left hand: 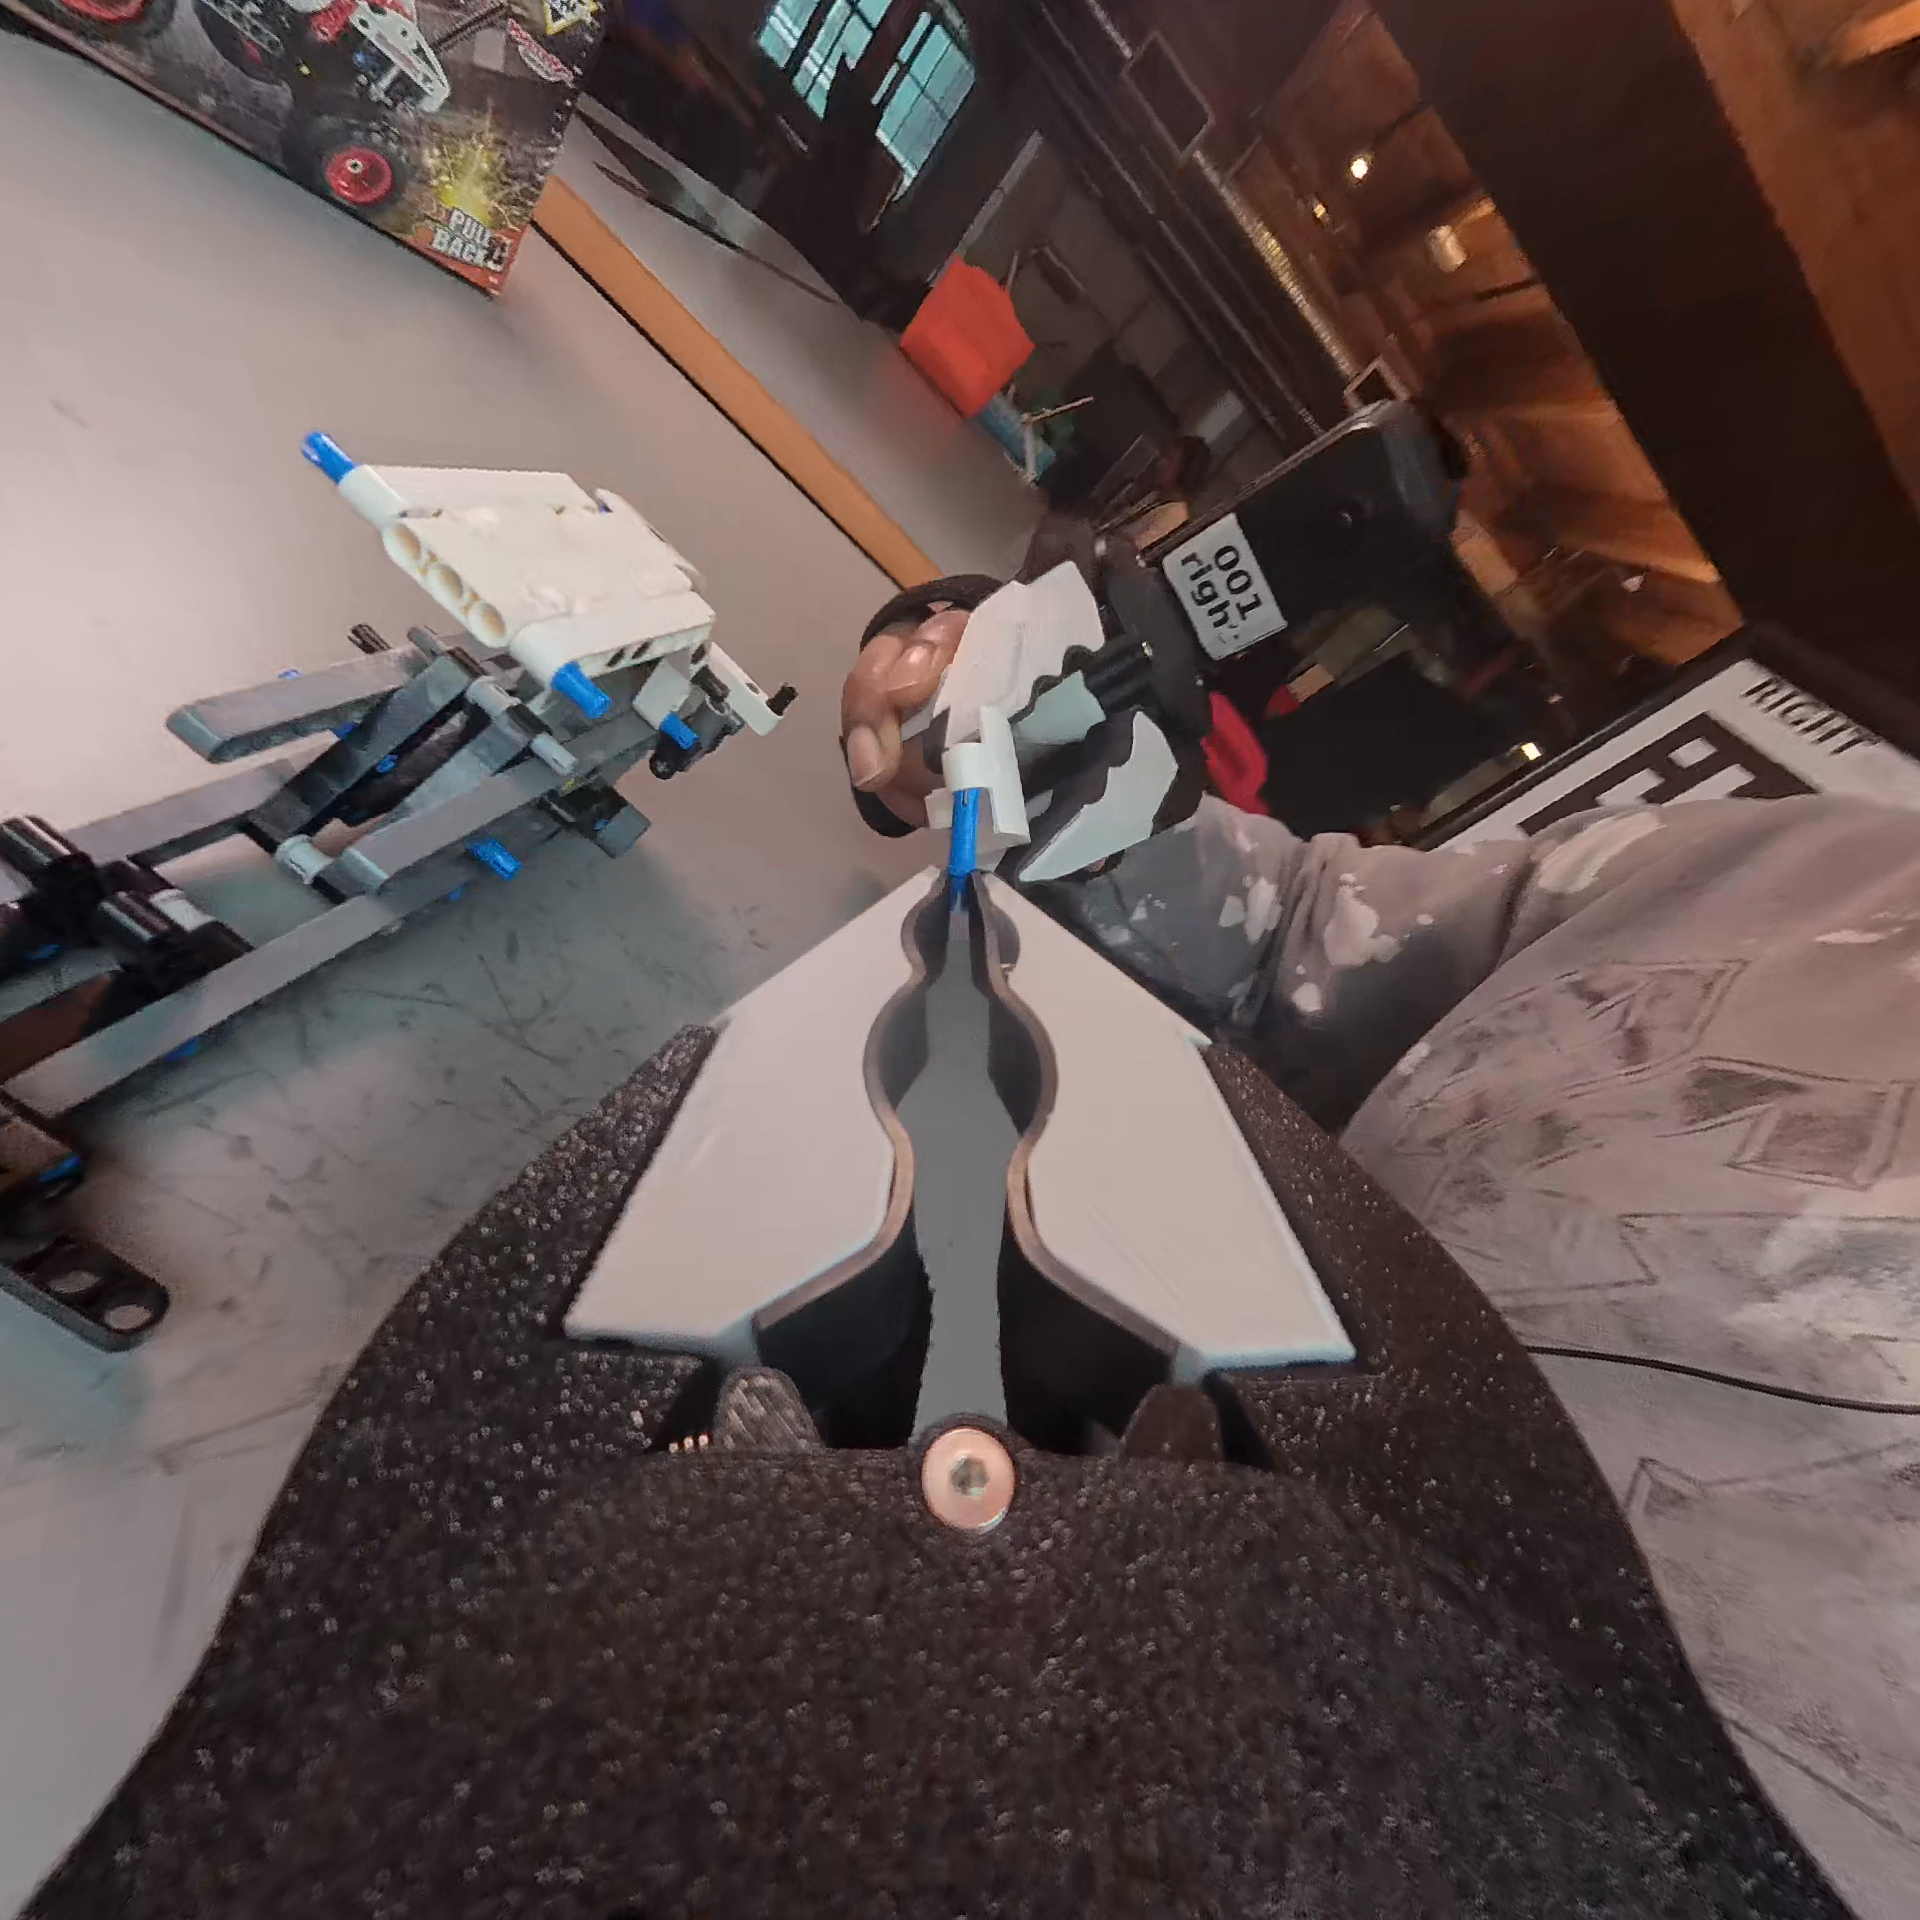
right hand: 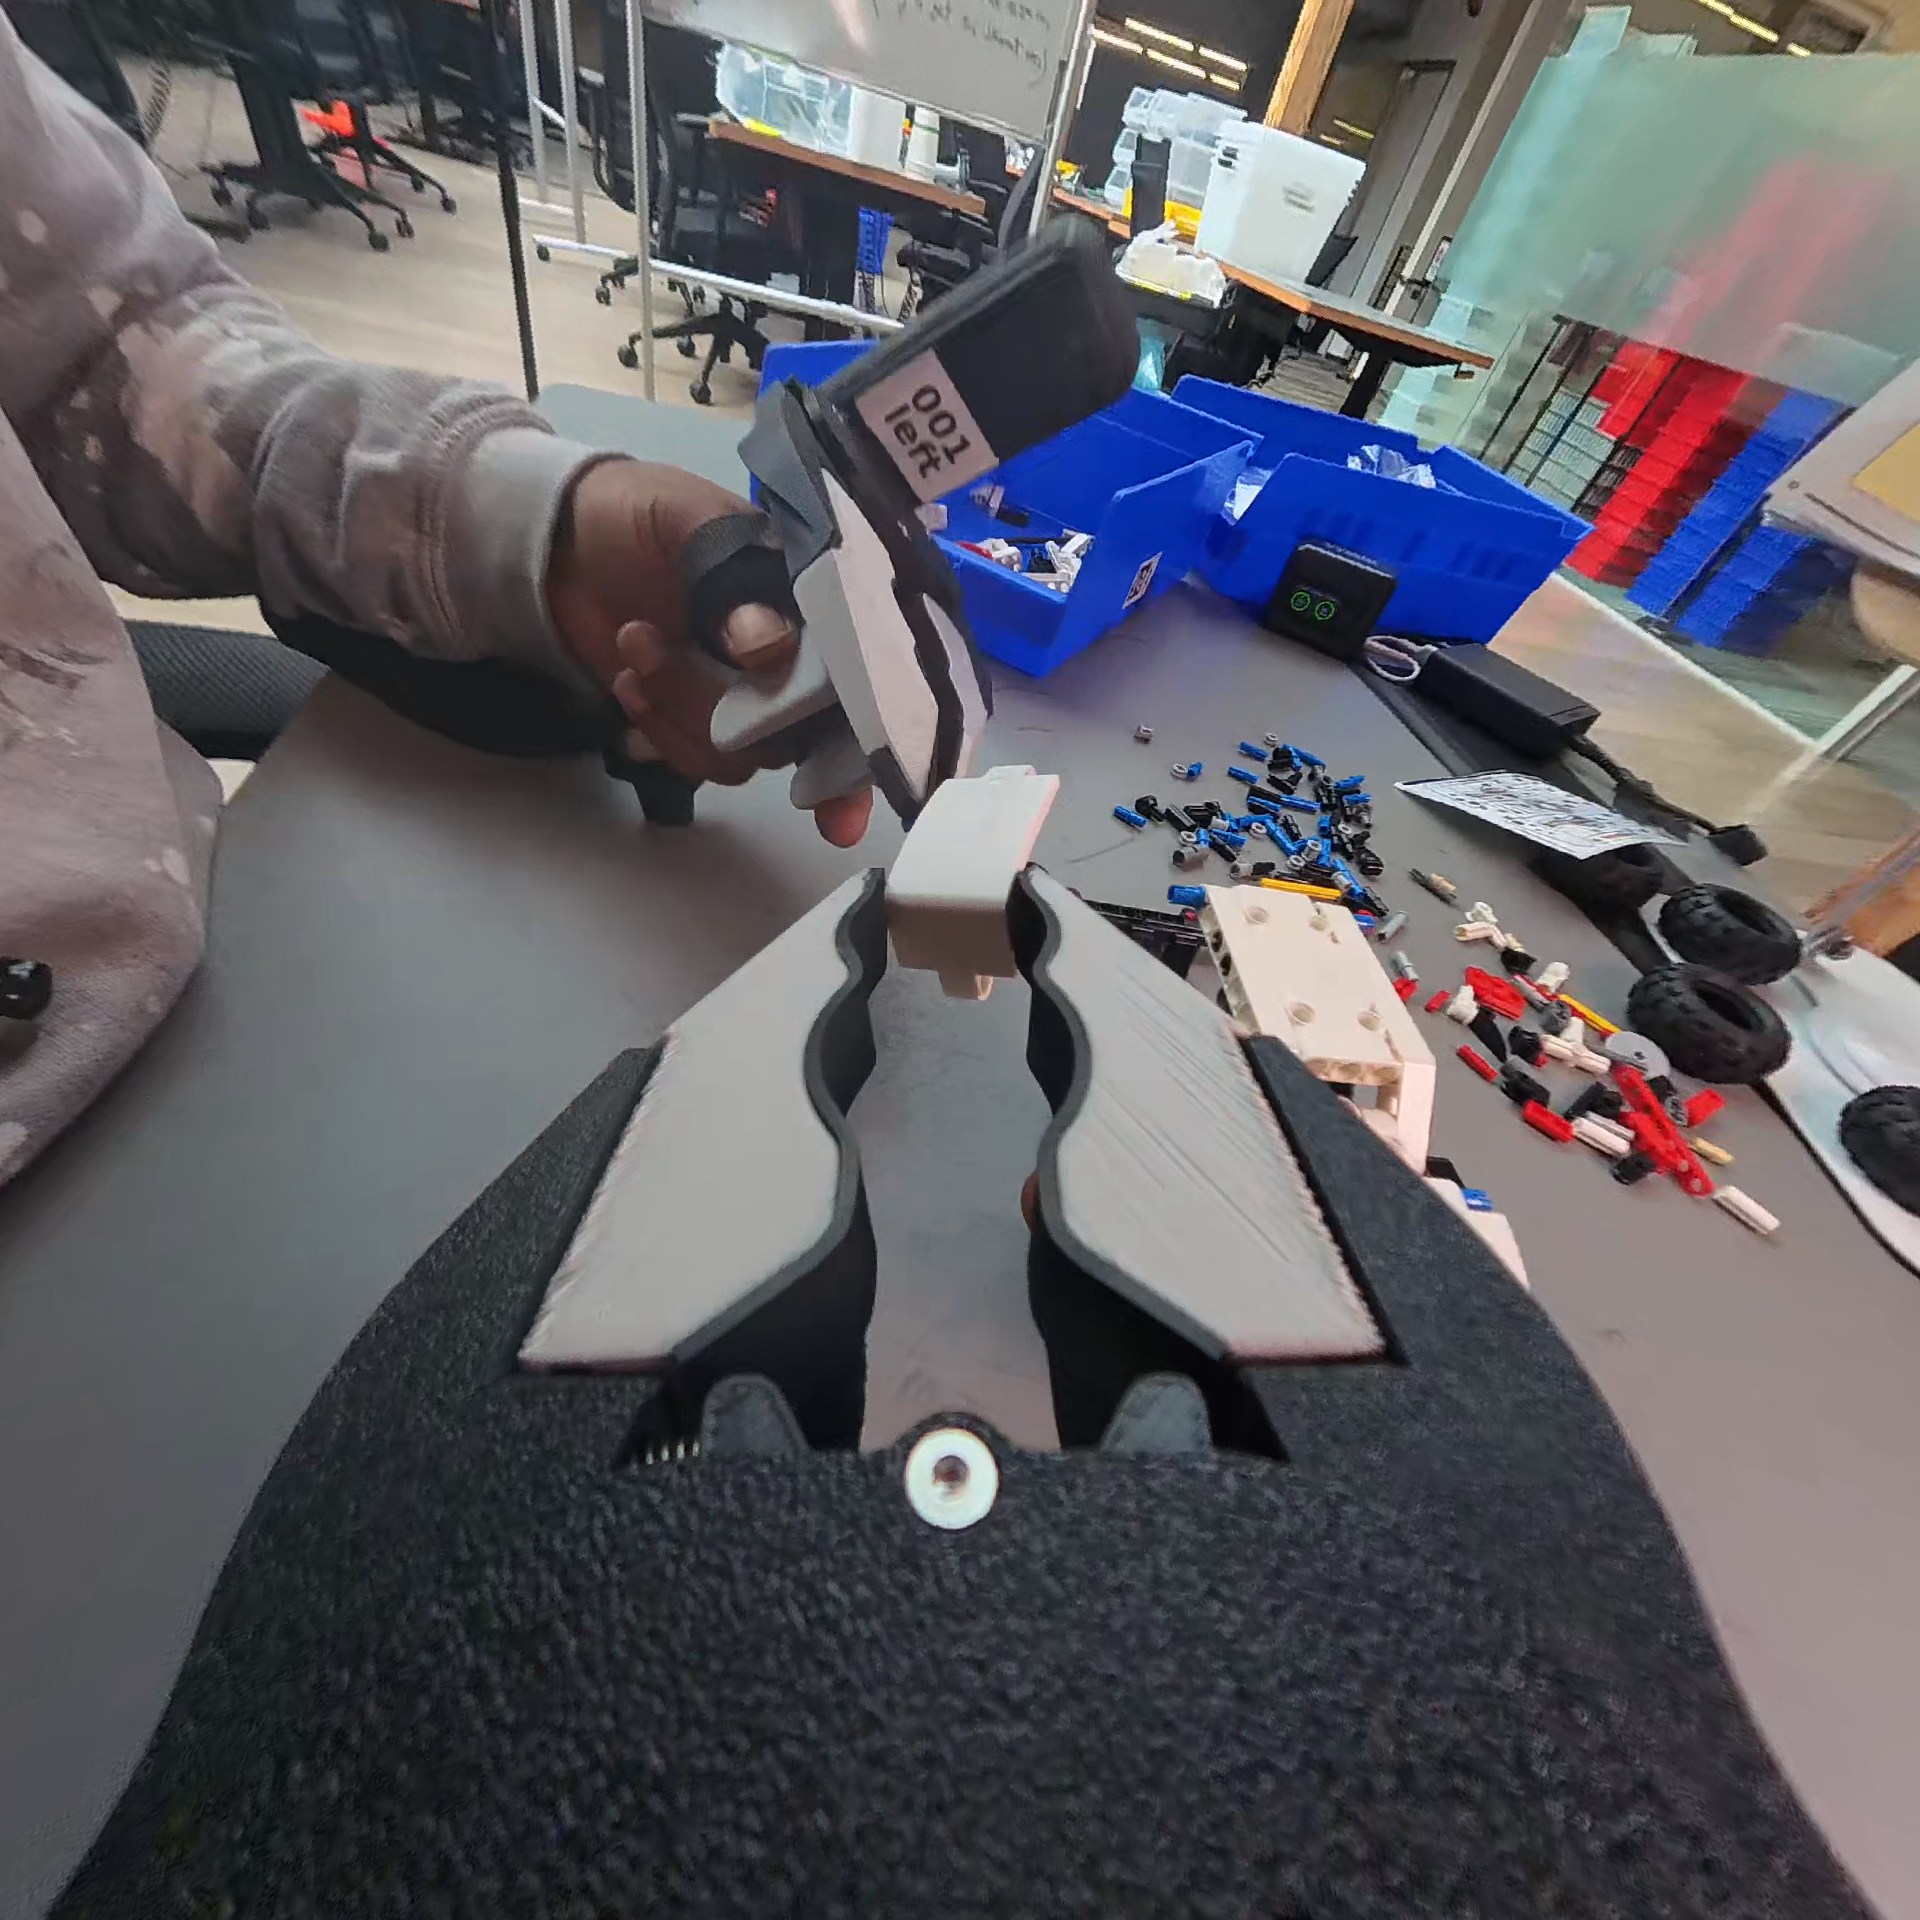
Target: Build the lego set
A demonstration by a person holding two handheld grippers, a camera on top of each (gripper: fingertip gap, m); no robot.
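Note:
My left gripper (left hand: 961, 883) is shut on a small blue pin (left hand: 964, 836), held by its tail at the fingertips. The pin's other end meets a small white Lego piece (left hand: 977, 764). My right gripper (right hand: 951, 909) is shut on that white piece (right hand: 961, 883) and holds it above the dark table (right hand: 468, 1039). In the right wrist view the left gripper (right hand: 914, 800) touches the piece's top corner, and the pin is hidden. The half-built grey and white model (left hand: 468, 675) stands on the table to the left, apart from both grippers. Its white panel (right hand: 1309, 987) shows behind the right finger.
Loose blue and black pins (right hand: 1278, 821), red and white parts (right hand: 1590, 1081) and black tyres (right hand: 1725, 930) lie at the right. Blue bins (right hand: 1091, 520), a black adapter (right hand: 1507, 696) and a printed sheet (right hand: 1538, 810) sit behind. The set's box (left hand: 343, 114) stands at the far left. Only a small space, under 4 cm, lies between the two pairs of fingers.

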